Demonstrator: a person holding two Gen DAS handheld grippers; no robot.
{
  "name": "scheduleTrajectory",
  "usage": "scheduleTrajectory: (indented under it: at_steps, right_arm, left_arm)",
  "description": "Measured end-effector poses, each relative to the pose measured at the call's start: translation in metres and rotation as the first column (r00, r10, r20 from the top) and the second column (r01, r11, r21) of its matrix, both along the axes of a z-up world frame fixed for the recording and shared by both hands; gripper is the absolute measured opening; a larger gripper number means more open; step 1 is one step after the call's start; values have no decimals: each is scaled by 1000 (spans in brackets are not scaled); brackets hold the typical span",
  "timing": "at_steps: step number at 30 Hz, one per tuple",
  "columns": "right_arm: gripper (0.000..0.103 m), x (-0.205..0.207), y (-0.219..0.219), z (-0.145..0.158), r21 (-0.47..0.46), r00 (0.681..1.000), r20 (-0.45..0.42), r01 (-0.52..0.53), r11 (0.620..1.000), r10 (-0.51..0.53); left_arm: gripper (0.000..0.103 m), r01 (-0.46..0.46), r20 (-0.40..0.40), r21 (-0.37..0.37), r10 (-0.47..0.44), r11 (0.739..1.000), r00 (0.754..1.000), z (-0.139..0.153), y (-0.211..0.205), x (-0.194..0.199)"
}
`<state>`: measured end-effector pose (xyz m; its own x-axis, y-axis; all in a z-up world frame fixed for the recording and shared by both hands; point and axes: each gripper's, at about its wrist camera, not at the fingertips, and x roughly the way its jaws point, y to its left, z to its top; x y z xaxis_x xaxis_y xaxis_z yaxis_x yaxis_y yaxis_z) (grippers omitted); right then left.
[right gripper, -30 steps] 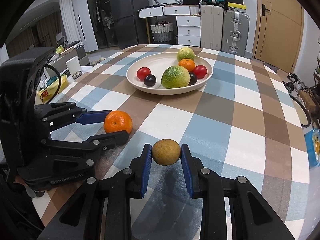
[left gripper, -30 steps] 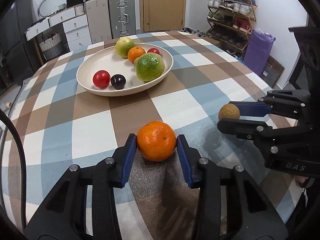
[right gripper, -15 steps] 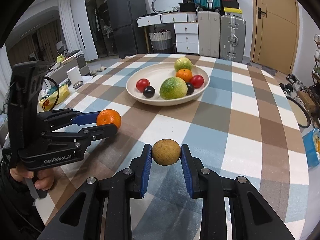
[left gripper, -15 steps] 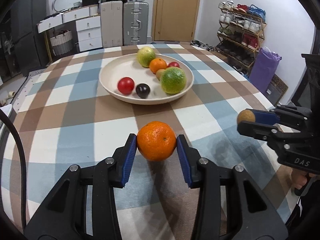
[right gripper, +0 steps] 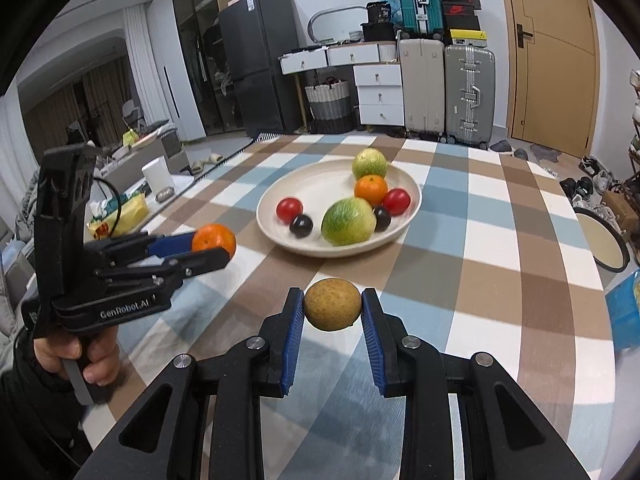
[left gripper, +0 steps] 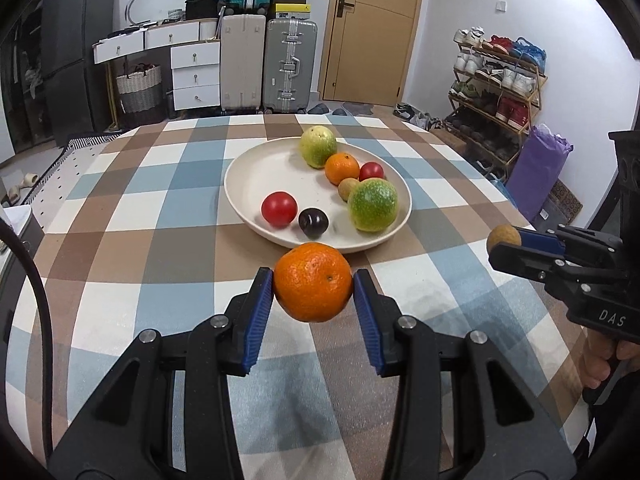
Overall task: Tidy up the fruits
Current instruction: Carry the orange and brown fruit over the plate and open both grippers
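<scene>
Step in hand looked like the carry: both fruits were lifted off the checked tablecloth [left gripper: 168, 280] and headed for the plate [left gripper: 244, 184].

Left gripper [left gripper: 313, 294] was clamped on the orange [left gripper: 312, 281], pads pressed on both sides, held just short of the plate's near rim. Right gripper [right gripper: 332, 312] was clamped on the small brown fruit [right gripper: 332, 304], also on the near side of the plate but further back from it.

Plate already held two green fruits, a smaller orange, two red ones, at least one dark plum. Free space sat on the plate's left half, beside the red fruit [left gripper: 279, 208].

Next move, my read: bring the orange over the near rim, lower into that bare left patch, then release. Round fruit may roll, so set it down low. Brown one to follow, kept clear of the left tool.
</scene>
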<state>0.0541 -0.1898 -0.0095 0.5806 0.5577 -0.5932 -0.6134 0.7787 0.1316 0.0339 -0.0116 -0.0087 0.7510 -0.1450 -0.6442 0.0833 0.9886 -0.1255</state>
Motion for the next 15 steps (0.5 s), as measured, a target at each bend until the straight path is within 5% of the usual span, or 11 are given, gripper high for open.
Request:
scheduleTrajectory:
  at_steps: [15]
  right_arm:
    - [30,40,3,15,31,999,32,4,1000,-5]
  left_arm:
    - [38,-7,24,-7,7,1000,1000,10,0,43]
